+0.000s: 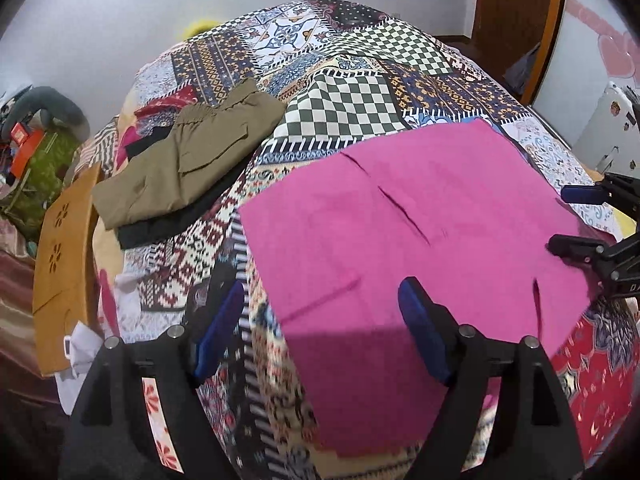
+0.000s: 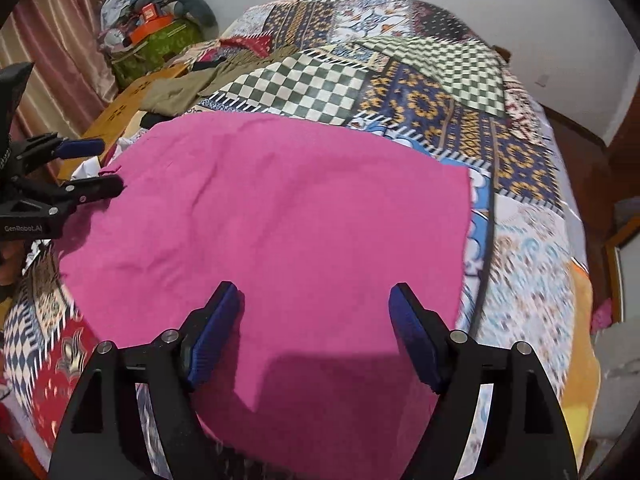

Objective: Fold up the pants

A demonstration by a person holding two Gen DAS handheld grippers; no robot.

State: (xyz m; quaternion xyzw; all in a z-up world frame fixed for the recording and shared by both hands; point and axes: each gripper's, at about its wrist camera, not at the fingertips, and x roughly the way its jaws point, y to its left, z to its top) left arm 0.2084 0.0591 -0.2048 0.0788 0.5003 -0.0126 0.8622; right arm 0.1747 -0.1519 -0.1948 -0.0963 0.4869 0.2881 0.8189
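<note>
**Pink pants laid out between two open grippers**

The flat magenta-pink fabric pants (image 1: 404, 216) lay spread across the near part of the multicoloured patchwork bedspread (image 1: 348, 92), apparently smoothed so that a fold line could be chosen. The left gripper (image 1: 320, 320) hovered above the garment's near left edge with its blue-padded fingers (image 1: 420, 332) spread wide and holding nothing. The right gripper (image 2: 314, 322) hung over the near right part of the cloth, its fingers likewise wide apart and empty. Placing one gripper toward each side probably prepared a two-point lift of an edge. At the far left, folded olive-green trousers (image 1: 188, 160) rested on a dark folded garment (image 1: 176, 220), seemingly a finished stack kept clear of the working area.
</note>
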